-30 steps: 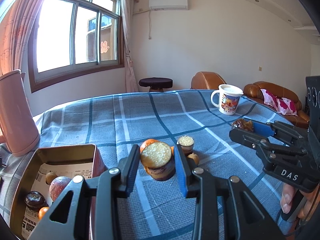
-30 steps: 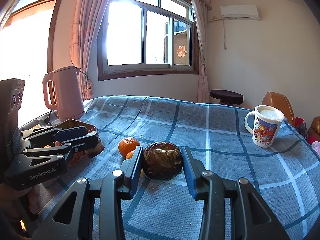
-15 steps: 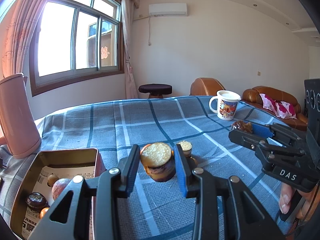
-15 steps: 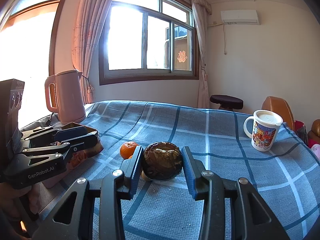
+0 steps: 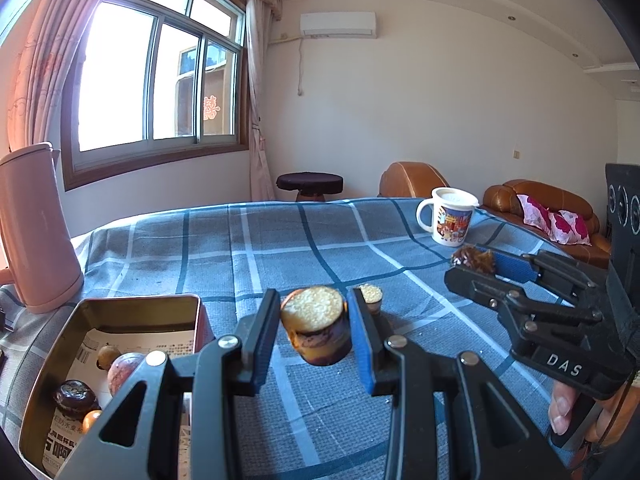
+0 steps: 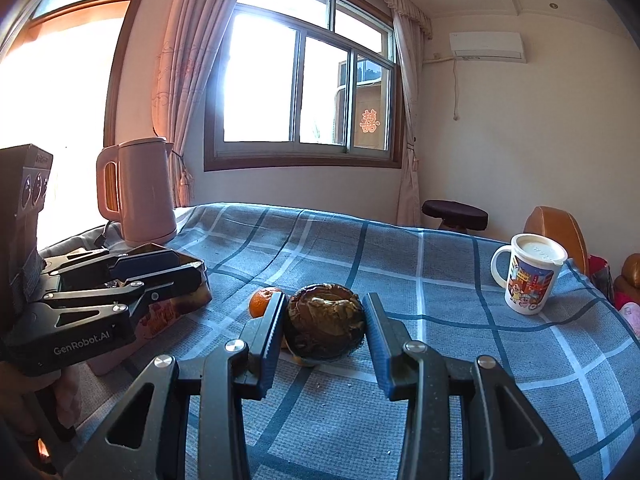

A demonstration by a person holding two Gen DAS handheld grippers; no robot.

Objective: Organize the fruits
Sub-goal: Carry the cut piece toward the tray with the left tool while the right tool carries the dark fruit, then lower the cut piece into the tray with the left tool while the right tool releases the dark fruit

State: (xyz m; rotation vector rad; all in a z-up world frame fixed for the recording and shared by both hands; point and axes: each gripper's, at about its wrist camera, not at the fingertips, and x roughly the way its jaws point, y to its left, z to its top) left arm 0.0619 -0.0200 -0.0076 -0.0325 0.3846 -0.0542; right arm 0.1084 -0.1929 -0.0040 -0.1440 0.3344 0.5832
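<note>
We've got a cut chunk of fruit (image 5: 316, 326), pale seedy face up and dark purple skin below, pinched between the blue pads of our left gripper (image 5: 314, 334) and held clear above the blue checked tablecloth (image 5: 280, 248). Over on the other side, our right gripper (image 6: 325, 330) is clamped on a dark, wrinkled round fruit (image 6: 326, 326), also lifted off the cloth. Just behind that one an orange (image 6: 262, 300) sits on the cloth, and a smaller cut piece (image 5: 371, 296) stands just past the left gripper's right finger. Down at the lower left, the open metal tin (image 5: 140, 304) already holds a reddish round fruit (image 5: 124, 366), a dark glossy one (image 5: 76, 396), and a couple of small orange-brown ones we can't identify. A pink kettle (image 6: 140, 192) stands beyond the tin, and a cartoon-printed mug (image 6: 528, 276) sits well apart at the far right of the cloth.
</note>
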